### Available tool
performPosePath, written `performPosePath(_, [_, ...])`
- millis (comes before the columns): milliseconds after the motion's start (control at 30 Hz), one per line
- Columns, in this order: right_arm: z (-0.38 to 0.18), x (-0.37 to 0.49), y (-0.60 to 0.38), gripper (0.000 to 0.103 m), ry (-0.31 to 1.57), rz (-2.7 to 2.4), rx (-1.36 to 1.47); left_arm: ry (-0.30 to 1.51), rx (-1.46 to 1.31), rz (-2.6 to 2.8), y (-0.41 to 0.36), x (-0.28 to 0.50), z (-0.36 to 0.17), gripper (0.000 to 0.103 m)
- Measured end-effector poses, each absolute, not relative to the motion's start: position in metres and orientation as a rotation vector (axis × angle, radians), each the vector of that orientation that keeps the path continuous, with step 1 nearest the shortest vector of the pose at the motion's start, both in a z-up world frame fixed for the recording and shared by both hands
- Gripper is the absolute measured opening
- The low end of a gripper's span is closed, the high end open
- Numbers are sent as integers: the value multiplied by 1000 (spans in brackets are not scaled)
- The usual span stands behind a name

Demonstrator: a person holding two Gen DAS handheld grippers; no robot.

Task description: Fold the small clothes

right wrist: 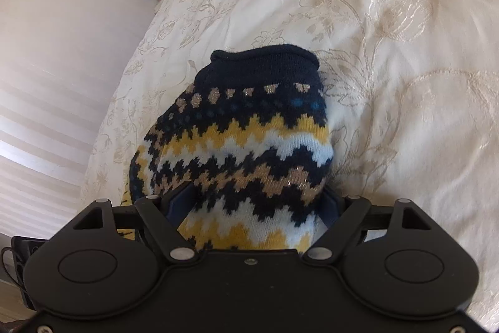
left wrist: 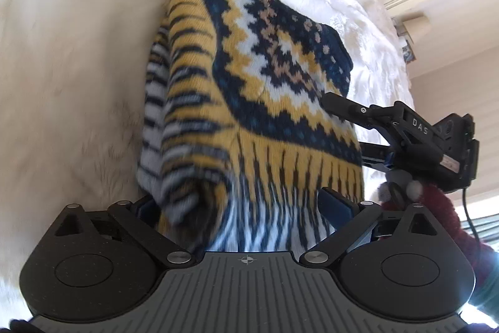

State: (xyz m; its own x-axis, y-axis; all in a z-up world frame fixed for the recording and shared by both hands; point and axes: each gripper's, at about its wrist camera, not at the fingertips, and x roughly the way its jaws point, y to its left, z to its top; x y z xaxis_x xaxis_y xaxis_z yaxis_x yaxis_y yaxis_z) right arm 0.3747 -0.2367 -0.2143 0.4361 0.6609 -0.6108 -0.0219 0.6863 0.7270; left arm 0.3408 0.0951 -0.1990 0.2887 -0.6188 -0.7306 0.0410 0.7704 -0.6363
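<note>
"DAS" is printed on the right gripper (left wrist: 326, 102). Sweater (left wrist: 249, 102) sits bunched between both sets of jaws, left gripper (left wrist: 240, 202) and right each clamped on it, above the bed (right wrist: 389, 52).

Sweater (left wrist: 249, 102) hides both grippers' fingers, perhaps clamped.

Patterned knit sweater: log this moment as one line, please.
item: navy, yellow and white zigzag-knit sweater | left gripper: around hem end | right gripper: around patterned side | surface: cream floral bedspread | fold: mid-step
</note>
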Motion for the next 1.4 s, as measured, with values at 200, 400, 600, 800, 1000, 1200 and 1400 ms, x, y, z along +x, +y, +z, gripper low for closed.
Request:
performPosePath(200, [-213, 354, -234, 55, 1062, 474, 739, 1252, -622, -522, 95, 338, -207, 69])
performPosePath(400, [-180, 333, -228, 48, 1030, 440, 733, 1241, -616, -580, 97, 337, -187, 44])
performPosePath(600, [-155, 267, -239, 48, 1072, 416, 689, 1288, -603, -659, 76, 279, -163, 44])
performPosePath(800, [-156, 182, -256, 48, 1145, 403, 650, 1371, -580, -689, 44, 198, -169, 44])
performPosePath(1000, [-174, 137, -260, 57, 1196, 316, 537, 1394, -431, -574, 23, 143, -188, 44])
performPosePath(1200, [-162, 119, -269, 59, 1128, 292, 514, 1323, -406, -388, 46, 118, -183, 47])
performPosePath(1400, [-140, 104, -275, 65, 1047, 279, 470, 1183, -299, -323, 59, 102, -138, 47])
